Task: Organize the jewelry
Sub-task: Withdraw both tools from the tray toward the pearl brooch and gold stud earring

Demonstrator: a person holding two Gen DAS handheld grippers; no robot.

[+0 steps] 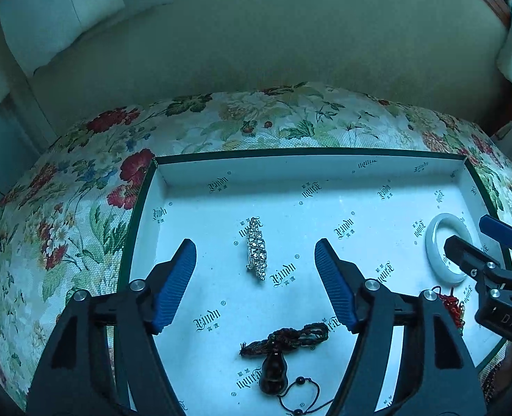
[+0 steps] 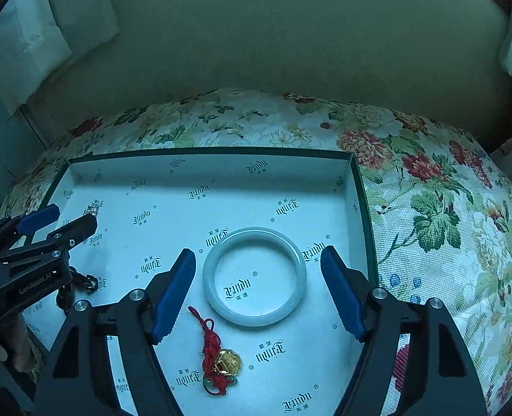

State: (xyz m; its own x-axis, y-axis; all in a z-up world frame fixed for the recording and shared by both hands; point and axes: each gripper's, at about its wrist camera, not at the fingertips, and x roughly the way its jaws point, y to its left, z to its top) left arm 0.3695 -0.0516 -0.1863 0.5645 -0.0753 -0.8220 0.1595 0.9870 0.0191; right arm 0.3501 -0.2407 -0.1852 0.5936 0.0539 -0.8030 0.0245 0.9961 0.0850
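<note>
Jewelry lay inside the shallow white printed box: a sparkling rhinestone hair clip, pale jade bangle, dark gourd pendant, red-tasselled gold charm. Left gripper and right gripper stood apart, empty; sorting seemed largely done.

A surface covered in white woven cloth with red and green floral print carries the items. One shallow rectangular cardboard tray, dark green rim and white logo-printed lining, lies directly on it.

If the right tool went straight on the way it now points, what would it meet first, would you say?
Most likely the white bangle, which lies flat on the box floor between the open right tool's fingers. Depth is hard to judge, though.
</note>
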